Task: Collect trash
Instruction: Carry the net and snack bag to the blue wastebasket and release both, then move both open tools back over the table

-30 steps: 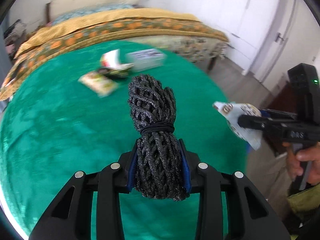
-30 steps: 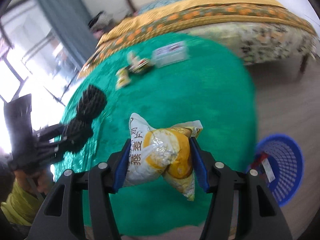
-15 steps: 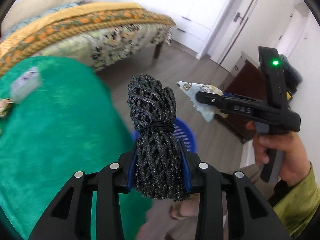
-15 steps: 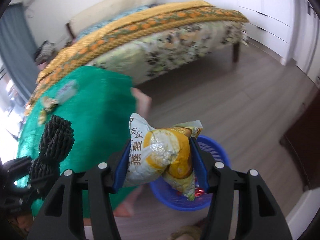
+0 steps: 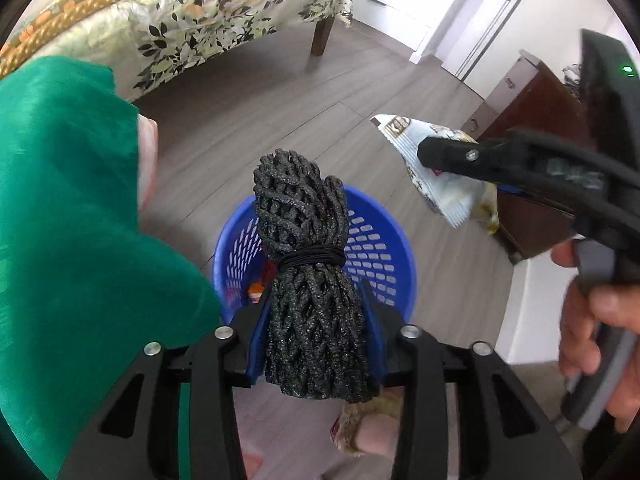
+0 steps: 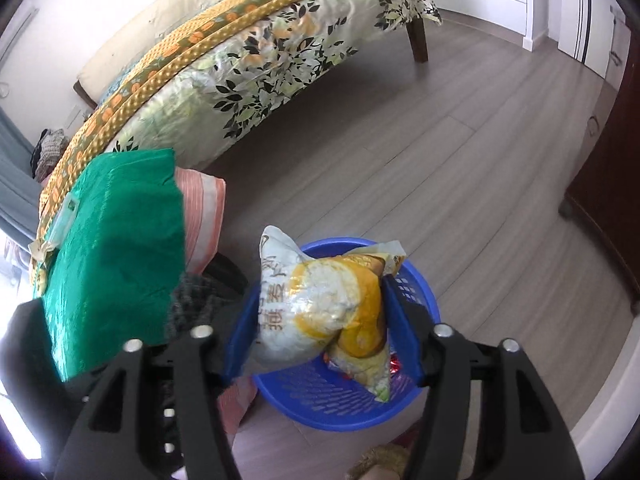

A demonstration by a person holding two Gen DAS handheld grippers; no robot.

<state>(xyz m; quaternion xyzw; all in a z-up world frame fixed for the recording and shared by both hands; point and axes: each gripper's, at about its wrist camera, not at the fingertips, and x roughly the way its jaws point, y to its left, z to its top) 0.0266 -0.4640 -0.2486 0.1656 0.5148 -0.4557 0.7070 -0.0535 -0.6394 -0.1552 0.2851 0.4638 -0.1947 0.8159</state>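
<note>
Blue basket [image 5: 376, 240] on floor below both loads | left gripper [image 5: 316, 336] opening around black net bundle [image 5: 308, 264] | right gripper [image 6: 320, 340] opening, snack bag [image 6: 320, 308] slipping free above basket for drop

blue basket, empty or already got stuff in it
Not empty. Through the blue basket, red and orange scraps show at its bottom in both wrist views. How full it is cannot be told; the held items block most of it.
</note>
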